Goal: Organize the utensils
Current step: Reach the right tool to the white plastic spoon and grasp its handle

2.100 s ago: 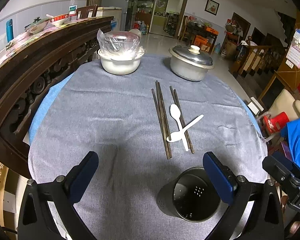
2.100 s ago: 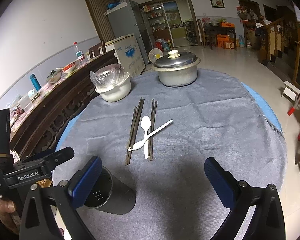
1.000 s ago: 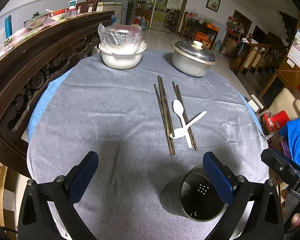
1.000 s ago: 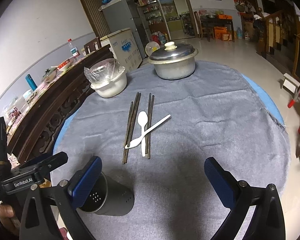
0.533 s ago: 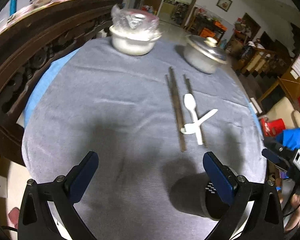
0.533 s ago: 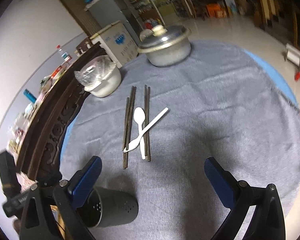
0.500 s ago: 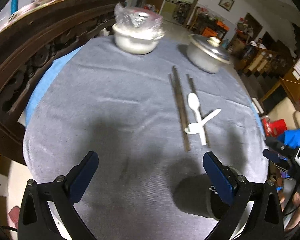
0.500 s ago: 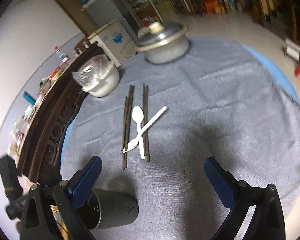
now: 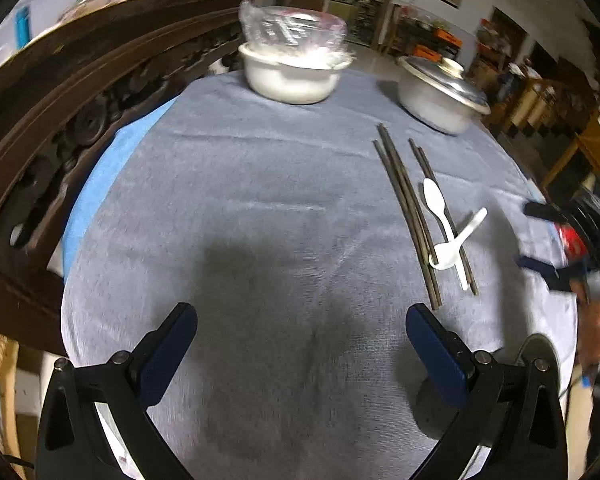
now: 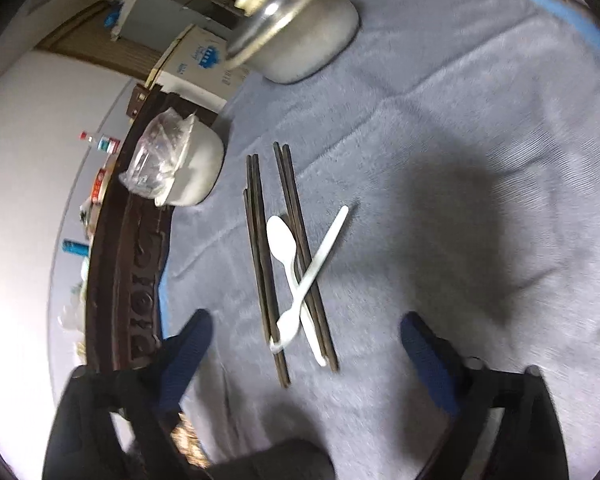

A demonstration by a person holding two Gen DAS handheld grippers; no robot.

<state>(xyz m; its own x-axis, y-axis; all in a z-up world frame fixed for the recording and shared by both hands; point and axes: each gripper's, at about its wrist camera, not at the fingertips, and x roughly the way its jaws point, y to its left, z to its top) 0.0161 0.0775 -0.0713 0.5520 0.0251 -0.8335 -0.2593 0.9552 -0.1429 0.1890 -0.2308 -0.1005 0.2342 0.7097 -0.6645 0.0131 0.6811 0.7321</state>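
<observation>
Several dark chopsticks (image 9: pixel 408 220) (image 10: pixel 264 264) lie side by side on the grey cloth, with two white plastic spoons (image 9: pixel 446 236) (image 10: pixel 300 280) crossed over them. My right gripper (image 10: pixel 306 332) (image 9: pixel 534 236) hovers just short of their near ends. Its jaws are closing with nothing pressed between the pads. The view is tilted and blurred. My left gripper (image 9: pixel 300 320) is open and empty over bare cloth, left of the utensils. The black perforated holder (image 9: pixel 538 346) (image 10: pixel 276 460) stands at the near edge, half hidden behind my left gripper's right finger.
A lidded metal pot (image 9: pixel 440 96) (image 10: pixel 296 32) and a white bowl under plastic wrap (image 9: pixel 292 76) (image 10: pixel 192 176) stand at the far side. A carved dark wooden counter (image 9: pixel 60 100) (image 10: pixel 128 260) borders the table on the left. A hand (image 9: pixel 596 320) holds the right gripper.
The right gripper dropped forward toward the utensils, rolled, and its jaws narrowed. The left gripper sank and shifted left, so the holder slid to the lower right edge. The right gripper came into the left view.
</observation>
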